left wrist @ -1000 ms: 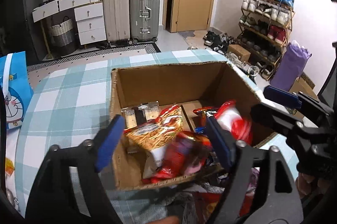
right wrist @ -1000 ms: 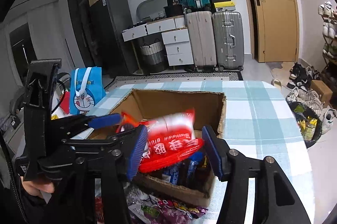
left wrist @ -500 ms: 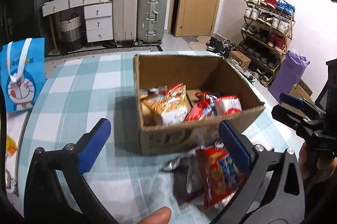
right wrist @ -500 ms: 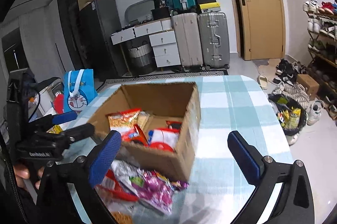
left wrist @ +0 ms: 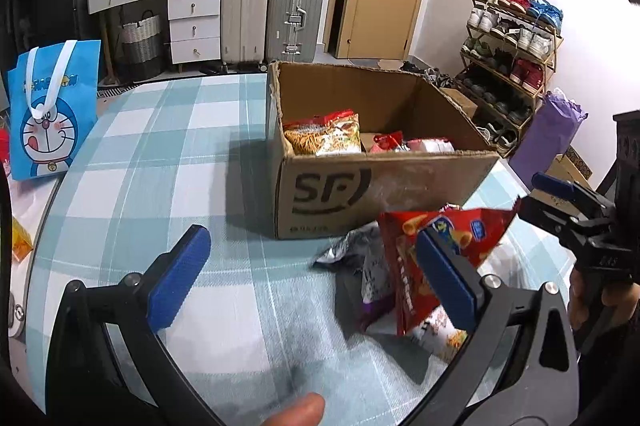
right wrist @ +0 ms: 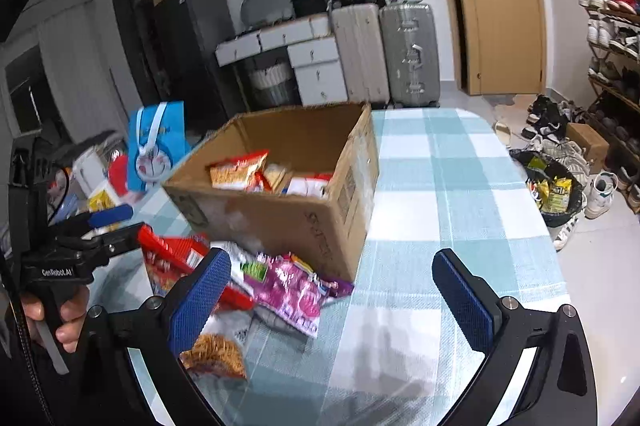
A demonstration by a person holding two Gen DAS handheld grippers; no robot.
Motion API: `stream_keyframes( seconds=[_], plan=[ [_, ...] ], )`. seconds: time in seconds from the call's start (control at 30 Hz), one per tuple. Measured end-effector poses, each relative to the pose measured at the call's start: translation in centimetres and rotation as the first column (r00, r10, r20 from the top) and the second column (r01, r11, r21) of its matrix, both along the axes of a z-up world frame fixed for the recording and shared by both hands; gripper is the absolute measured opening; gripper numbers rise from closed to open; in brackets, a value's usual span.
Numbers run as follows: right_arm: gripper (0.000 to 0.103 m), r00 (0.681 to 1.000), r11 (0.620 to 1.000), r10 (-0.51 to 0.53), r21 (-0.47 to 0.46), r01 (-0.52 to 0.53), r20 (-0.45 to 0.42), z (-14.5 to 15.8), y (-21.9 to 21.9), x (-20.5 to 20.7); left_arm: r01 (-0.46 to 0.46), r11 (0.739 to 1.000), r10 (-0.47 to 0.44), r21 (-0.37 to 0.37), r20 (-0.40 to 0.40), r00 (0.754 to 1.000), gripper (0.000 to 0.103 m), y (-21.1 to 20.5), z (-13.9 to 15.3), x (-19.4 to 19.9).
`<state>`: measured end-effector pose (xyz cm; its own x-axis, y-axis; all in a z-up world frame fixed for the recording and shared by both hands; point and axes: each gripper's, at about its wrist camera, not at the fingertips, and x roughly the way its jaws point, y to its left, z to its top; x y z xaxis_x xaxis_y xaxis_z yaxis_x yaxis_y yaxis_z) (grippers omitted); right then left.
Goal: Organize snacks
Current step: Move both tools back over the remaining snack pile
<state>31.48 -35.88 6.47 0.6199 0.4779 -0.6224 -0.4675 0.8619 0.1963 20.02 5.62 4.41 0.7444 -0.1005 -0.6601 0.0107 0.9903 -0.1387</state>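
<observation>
— Suitcases [left wrist: 272, 9] and a shoe rack [left wrist: 516, 65] line the far wall; on the bench with the checked cloth [left wrist: 160, 153] stands an open cardboard box [left wrist: 384, 185]. What is inside it?

— A noodle packet [left wrist: 324, 135] at its left and red and white packets [left wrist: 408, 145] beside it, all below the rim.

— And outside it?

— A heap on the cloth, just near of the box: a red crisp packet [left wrist: 440, 250], a purple packet [right wrist: 292, 290] and a silver one [left wrist: 352, 250].

— The left hand-held gripper [left wrist: 316, 282]?

— Released, jaws spread wide after just opening, nothing between them; its right pad stands in front of the red crisp packet.

— The right hand-held gripper [right wrist: 332, 298]?

— Also released, having just opened; only bare cloth and the edge of the heap lie between its blue pads. A blue cartoon tote bag [left wrist: 52, 109] stands at the far left.
</observation>
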Motion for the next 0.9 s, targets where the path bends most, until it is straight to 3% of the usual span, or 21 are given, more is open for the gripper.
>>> stream_keyframes(
  seconds=[0.37, 0.77, 0.9],
  plan=[
    [0.103, 0.998, 0.998, 0.028, -0.051, -0.031, -0.051, -0.6, 1.1, 0.5, 0.034, 0.999, -0.034, 0.003, -0.014, 0.999, 0.102, -1.0, 0.0, -0.3],
    [0.103, 0.992, 0.996, -0.013, -0.091, 0.001, -0.125, -2.6, 1.6, 1.6, 0.059, 0.998, -0.059, 0.019, -0.014, 0.998, 0.102, -1.8, 0.1, -0.5],
    [0.103, 0.989, 0.997, -0.01, -0.074, -0.001, -0.147, -3.2, 1.7, 2.0, 0.098, 0.994, -0.097, 0.054, -0.007, 0.995, 0.102, -2.8, 0.2, -0.9]
  ],
)
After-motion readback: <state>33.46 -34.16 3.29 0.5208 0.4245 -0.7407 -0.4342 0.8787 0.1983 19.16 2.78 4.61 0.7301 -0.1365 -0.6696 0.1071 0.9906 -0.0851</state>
